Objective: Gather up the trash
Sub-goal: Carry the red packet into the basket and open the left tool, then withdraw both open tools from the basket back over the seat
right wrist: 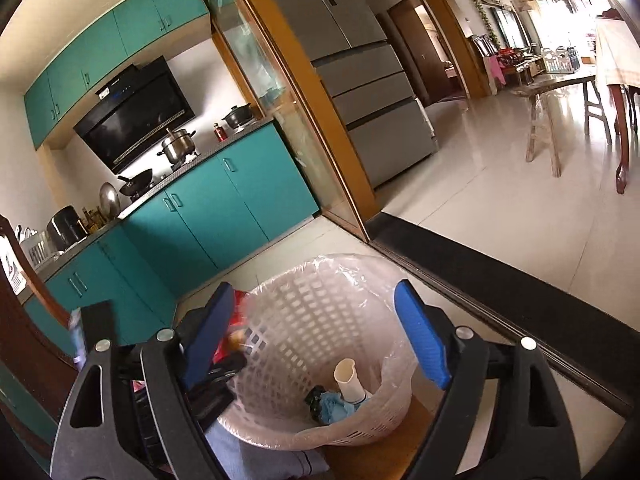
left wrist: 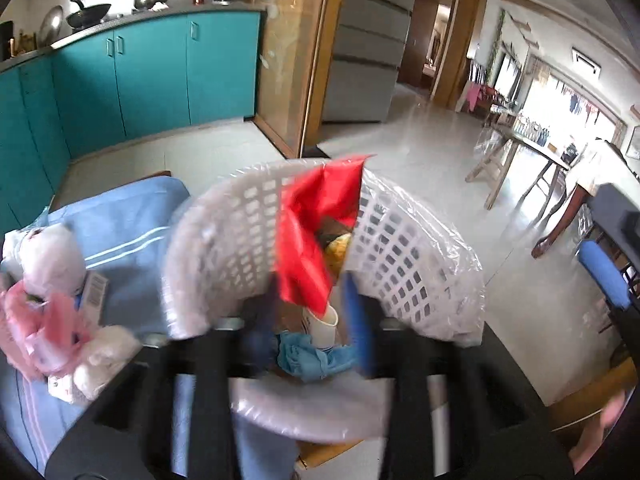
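Observation:
A white lattice waste basket (left wrist: 404, 256) lined with a clear plastic bag stands on a wooden surface; it also shows in the right wrist view (right wrist: 304, 320). Inside lie a white paper cup (right wrist: 350, 380), a crumpled blue cloth (right wrist: 336, 406) and something dark. My left gripper (left wrist: 312, 296) reaches over the basket rim with a red plastic wrapper (left wrist: 308, 232) between its blurred blue fingers. My right gripper (right wrist: 316, 340) is open and empty above the basket, one finger on each side.
A blue striped cloth (left wrist: 120, 232) lies left of the basket with a white bag (left wrist: 48, 256), a pink bag (left wrist: 44, 332) and small boxes on it. Teal kitchen cabinets (right wrist: 224, 208), a glass sliding door (right wrist: 288, 100) and a grey fridge (right wrist: 360, 72) stand behind.

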`<action>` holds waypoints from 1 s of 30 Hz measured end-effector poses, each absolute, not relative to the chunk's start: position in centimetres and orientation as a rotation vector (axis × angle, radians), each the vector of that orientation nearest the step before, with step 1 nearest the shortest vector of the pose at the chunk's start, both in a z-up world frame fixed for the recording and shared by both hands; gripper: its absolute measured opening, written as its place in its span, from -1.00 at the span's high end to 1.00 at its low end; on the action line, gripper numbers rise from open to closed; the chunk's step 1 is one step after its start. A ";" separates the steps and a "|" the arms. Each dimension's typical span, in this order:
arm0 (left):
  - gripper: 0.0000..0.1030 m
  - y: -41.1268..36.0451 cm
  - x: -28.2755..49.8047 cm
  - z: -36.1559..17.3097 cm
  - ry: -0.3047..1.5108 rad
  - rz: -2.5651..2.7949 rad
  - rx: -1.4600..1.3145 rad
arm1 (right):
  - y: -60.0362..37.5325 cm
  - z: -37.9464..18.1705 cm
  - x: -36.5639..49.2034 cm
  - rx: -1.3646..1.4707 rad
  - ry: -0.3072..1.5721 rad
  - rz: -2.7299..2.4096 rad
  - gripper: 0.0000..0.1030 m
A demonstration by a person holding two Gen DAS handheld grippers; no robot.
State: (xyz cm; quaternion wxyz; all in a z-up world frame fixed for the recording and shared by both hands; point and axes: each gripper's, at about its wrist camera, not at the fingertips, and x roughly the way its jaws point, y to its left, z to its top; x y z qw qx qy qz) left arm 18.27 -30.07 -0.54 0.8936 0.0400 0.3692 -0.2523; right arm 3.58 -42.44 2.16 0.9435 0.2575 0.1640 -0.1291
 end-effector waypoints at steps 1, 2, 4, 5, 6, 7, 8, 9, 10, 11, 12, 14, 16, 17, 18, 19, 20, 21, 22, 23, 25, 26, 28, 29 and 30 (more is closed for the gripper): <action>-0.46 -30.1 18.4 -0.6 0.752 -0.485 0.093 | -42.3 2.1 3.9 0.521 0.344 -0.257 -0.56; -0.60 -29.6 18.2 -0.6 0.730 -0.434 0.101 | -42.1 2.0 3.9 0.515 0.349 -0.254 -0.56; -0.60 -28.3 17.8 -0.3 0.722 -0.405 0.093 | -41.8 1.8 4.3 0.501 0.365 -0.241 -0.56; -0.62 -27.1 17.5 0.0 0.720 -0.394 0.083 | -41.5 1.8 4.4 0.498 0.371 -0.234 -0.56; -0.66 -25.4 17.0 0.4 0.709 -0.373 0.073 | -41.3 1.8 4.5 0.495 0.376 -0.228 -0.56; -0.68 -24.2 16.3 0.9 0.696 -0.356 0.069 | -41.0 1.7 4.7 0.490 0.384 -0.217 -0.56; -0.71 -22.7 15.7 1.3 0.684 -0.338 0.067 | -40.7 1.7 4.7 0.483 0.388 -0.207 -0.56; -0.74 -20.6 14.9 2.0 0.664 -0.312 0.069 | -40.1 1.7 4.9 0.474 0.395 -0.193 -0.56; -0.74 -19.0 14.1 2.5 0.648 -0.292 0.069 | -39.5 1.7 5.1 0.464 0.406 -0.174 -0.56; -0.78 -16.9 13.1 3.0 0.628 -0.266 0.065 | -39.0 1.7 5.1 0.456 0.412 -0.160 -0.56; -0.82 -15.0 12.2 3.5 0.611 -0.242 0.058 | -37.9 1.7 5.3 0.433 0.420 -0.134 -0.56; -0.83 -11.5 10.3 3.9 0.583 -0.195 0.038 | -36.3 1.7 5.3 0.396 0.437 -0.099 -0.56; -0.86 -8.0 8.2 4.0 0.557 -0.133 0.009 | -33.6 1.5 5.4 0.343 0.463 -0.042 -0.56; -0.87 -6.5 7.5 4.1 0.546 -0.109 -0.005 | -32.4 1.4 5.5 0.319 0.481 -0.018 -0.56; -0.87 -4.7 6.4 3.9 0.532 -0.074 -0.022 | -31.4 1.4 5.6 0.301 0.496 0.008 -0.56; -0.88 -3.3 5.8 3.6 0.525 -0.052 -0.035 | -30.0 1.5 5.4 0.280 0.500 0.035 -0.56; -0.88 -2.3 5.4 3.5 0.524 -0.040 -0.045 | -28.9 1.6 5.2 0.257 0.497 0.051 -0.56; -0.88 -1.1 5.0 3.1 0.530 -0.031 -0.058 | -27.7 1.5 5.0 0.232 0.498 0.066 -0.56; -0.88 -0.3 4.8 2.7 0.535 -0.024 -0.064 | -26.5 1.3 4.8 0.208 0.503 0.083 -0.56; -0.88 0.5 4.6 2.2 0.536 -0.010 -0.069 | -25.8 1.2 4.8 0.192 0.510 0.094 -0.56; -0.87 1.7 4.9 1.3 0.555 0.013 -0.067 | -24.0 0.9 4.7 0.162 0.523 0.122 -0.56; -0.87 2.0 4.8 1.1 0.558 0.015 -0.066 | -23.2 0.9 4.7 0.146 0.524 0.133 -0.56; -0.87 2.4 4.6 0.8 0.556 0.015 -0.056 | -22.1 0.8 4.7 0.118 0.526 0.141 -0.56; -0.87 2.4 4.6 0.8 0.560 0.009 -0.055 | -21.9 0.7 4.9 0.115 0.531 0.143 -0.56; -0.87 2.4 4.6 0.7 0.563 0.002 -0.059 | -21.7 0.6 5.0 0.117 0.538 0.144 -0.56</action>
